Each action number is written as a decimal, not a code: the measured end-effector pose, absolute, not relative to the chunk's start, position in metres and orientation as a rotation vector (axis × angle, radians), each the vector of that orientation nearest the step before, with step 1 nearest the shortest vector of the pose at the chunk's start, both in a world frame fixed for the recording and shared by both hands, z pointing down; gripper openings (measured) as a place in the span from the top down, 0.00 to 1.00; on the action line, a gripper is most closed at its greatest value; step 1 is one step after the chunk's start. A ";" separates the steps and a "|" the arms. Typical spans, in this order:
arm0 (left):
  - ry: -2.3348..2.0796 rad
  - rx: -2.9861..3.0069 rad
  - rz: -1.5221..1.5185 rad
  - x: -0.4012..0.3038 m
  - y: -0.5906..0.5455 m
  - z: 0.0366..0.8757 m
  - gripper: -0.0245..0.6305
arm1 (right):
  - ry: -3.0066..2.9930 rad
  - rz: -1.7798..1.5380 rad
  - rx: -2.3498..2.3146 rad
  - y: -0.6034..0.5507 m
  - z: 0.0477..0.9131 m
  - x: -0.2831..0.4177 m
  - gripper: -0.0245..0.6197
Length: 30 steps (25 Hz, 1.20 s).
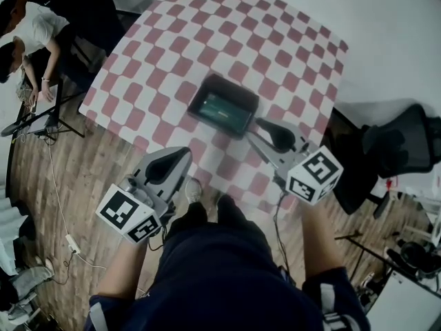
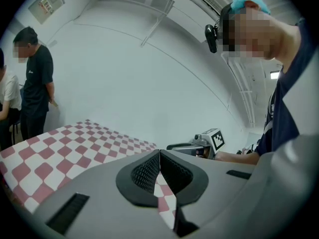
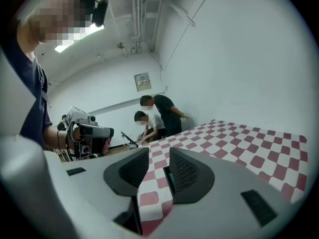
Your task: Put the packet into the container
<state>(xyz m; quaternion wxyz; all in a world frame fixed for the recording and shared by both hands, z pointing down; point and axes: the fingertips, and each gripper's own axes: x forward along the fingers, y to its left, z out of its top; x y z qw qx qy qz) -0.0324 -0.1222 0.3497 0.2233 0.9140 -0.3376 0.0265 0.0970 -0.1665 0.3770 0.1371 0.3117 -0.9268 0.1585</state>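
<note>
A dark rectangular container (image 1: 229, 83) sits on the red-and-white checked table (image 1: 227, 33), near its front edge. A green packet (image 1: 226, 110) lies flat inside it. My right gripper (image 1: 260, 121) hovers just right of the container's near corner; in the right gripper view its jaws (image 3: 159, 156) stand a narrow gap apart with only the cloth showing between them. My left gripper (image 1: 186, 152) hangs over the table's front edge, below and left of the container. Its pads (image 2: 159, 154) meet at the tips, with nothing held.
A black office chair (image 1: 396, 147) stands right of the table. Two people (image 1: 41, 26) are at the far left beside a tripod (image 1: 41, 119), and a cable (image 1: 58, 205) runs over the wooden floor. The table's front edge lies just before my knees.
</note>
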 end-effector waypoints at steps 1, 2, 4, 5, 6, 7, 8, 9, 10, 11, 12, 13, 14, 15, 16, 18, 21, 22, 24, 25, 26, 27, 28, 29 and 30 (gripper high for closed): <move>-0.927 2.530 0.074 -0.031 -0.120 0.347 0.92 | -2.695 0.458 0.921 -0.163 0.371 0.099 0.76; -0.923 2.537 0.075 -0.030 -0.119 0.345 0.92 | -2.707 0.454 0.940 -0.159 0.366 0.101 0.80; -0.912 2.548 0.077 -0.027 -0.115 0.341 0.92 | -2.719 0.448 0.978 -0.152 0.358 0.105 0.88; -0.907 2.552 0.077 -0.025 -0.114 0.339 0.92 | -2.722 0.445 0.995 -0.148 0.354 0.107 0.90; -0.901 2.557 0.077 -0.024 -0.112 0.338 0.92 | -2.726 0.443 1.011 -0.145 0.350 0.109 0.91; -0.896 2.562 0.077 -0.023 -0.111 0.336 0.92 | -2.731 0.441 1.027 -0.142 0.347 0.112 0.92; -0.890 2.568 0.077 -0.021 -0.110 0.334 0.92 | -2.738 0.441 1.041 -0.139 0.342 0.114 0.93; -0.885 2.575 0.077 -0.020 -0.109 0.333 0.92 | -2.746 0.440 1.055 -0.137 0.338 0.116 0.93; -0.880 2.581 0.078 -0.019 -0.109 0.331 0.92 | -2.756 0.439 1.067 -0.134 0.333 0.118 0.93; -0.875 2.588 0.078 -0.017 -0.109 0.329 0.92 | -2.767 0.438 1.078 -0.131 0.328 0.119 0.94; -0.870 2.594 0.079 -0.016 -0.108 0.327 0.92 | -2.777 0.437 1.087 -0.129 0.324 0.120 0.94; -0.865 2.600 0.080 -0.014 -0.108 0.325 0.92 | -2.787 0.436 1.097 -0.126 0.319 0.121 0.94; -0.858 2.606 0.082 -0.012 -0.107 0.324 0.92 | -2.797 0.435 1.109 -0.123 0.315 0.123 0.94; -0.851 2.614 0.084 -0.010 -0.107 0.323 0.92 | -2.807 0.435 1.122 -0.121 0.312 0.124 0.94; -0.844 2.622 0.088 -0.008 -0.106 0.322 0.92 | -2.816 0.440 1.133 -0.119 0.309 0.126 0.94; -0.832 2.638 0.098 -0.005 -0.105 0.321 0.92 | -2.832 0.466 1.146 -0.114 0.306 0.129 0.94; -0.819 2.647 0.104 -0.003 -0.104 0.319 0.92 | -2.843 0.510 1.165 -0.109 0.306 0.133 0.94; -0.817 2.648 0.105 -0.003 -0.104 0.319 0.92 | -2.843 0.521 1.170 -0.108 0.307 0.134 0.94; -0.813 2.649 0.108 -0.002 -0.105 0.319 0.92 | -2.843 0.539 1.176 -0.107 0.308 0.135 0.94; -0.811 2.650 0.110 -0.002 -0.105 0.319 0.92 | -2.842 0.544 1.177 -0.107 0.309 0.134 0.94; -0.809 2.652 0.111 -0.001 -0.106 0.319 0.92 | -2.840 0.546 1.176 -0.106 0.310 0.133 0.94; -0.807 2.653 0.112 -0.001 -0.106 0.320 0.92 | -2.838 0.547 1.174 -0.105 0.311 0.132 0.94; -0.805 2.655 0.113 0.000 -0.106 0.320 0.92 | -2.835 0.547 1.172 -0.105 0.312 0.131 0.94; -0.803 2.656 0.114 0.000 -0.106 0.320 0.92 | -2.831 0.546 1.169 -0.105 0.314 0.130 0.94; -0.801 2.657 0.115 0.001 -0.106 0.320 0.92 | -2.826 0.547 1.165 -0.105 0.315 0.129 0.94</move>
